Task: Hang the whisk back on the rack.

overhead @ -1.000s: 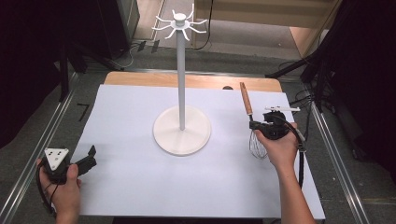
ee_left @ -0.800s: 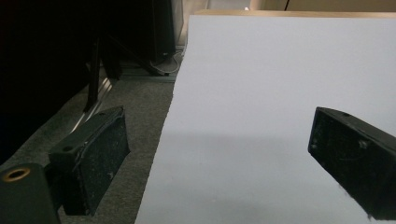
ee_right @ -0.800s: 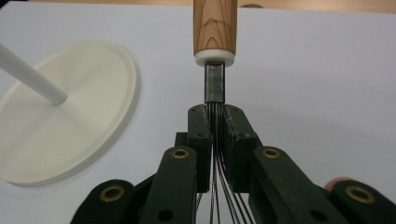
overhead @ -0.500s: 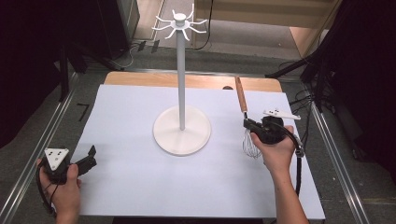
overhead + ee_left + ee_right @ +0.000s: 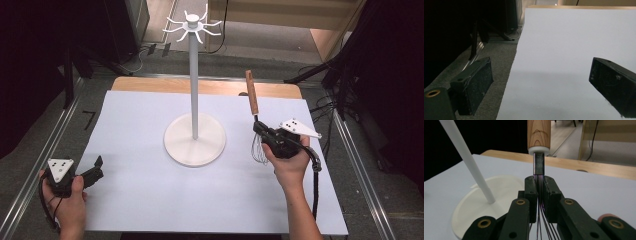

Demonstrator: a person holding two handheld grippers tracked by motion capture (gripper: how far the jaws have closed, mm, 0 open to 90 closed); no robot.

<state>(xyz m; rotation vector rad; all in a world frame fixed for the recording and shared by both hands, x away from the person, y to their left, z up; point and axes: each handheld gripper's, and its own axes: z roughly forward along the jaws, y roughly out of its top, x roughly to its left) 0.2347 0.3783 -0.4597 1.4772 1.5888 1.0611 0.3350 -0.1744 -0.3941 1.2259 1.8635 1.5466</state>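
Note:
A whisk (image 5: 253, 102) with a wooden handle (image 5: 538, 133) is held up off the table, handle pointing up and away. My right gripper (image 5: 260, 131) is shut on the whisk's wires (image 5: 539, 185) just below the metal neck. The wire loops (image 5: 259, 150) hang below the jaws over the white sheet. A white hook stand (image 5: 193, 80) rises from a round base (image 5: 195, 146) mid-table, left of the whisk. My left gripper (image 5: 95, 169) is open at the sheet's front left corner, with its black pads (image 5: 474, 82) holding nothing.
A white sheet (image 5: 150, 190) covers the wooden table (image 5: 150, 86). Metal rails (image 5: 40, 165) run along both sides over grey floor. The stand's hooks (image 5: 192, 25) spread out at its top. A cable (image 5: 316, 185) trails from the right gripper.
My right gripper has lifted the whisk and tipped its handle upward, drifting slightly left and nearer. The left gripper has not moved.

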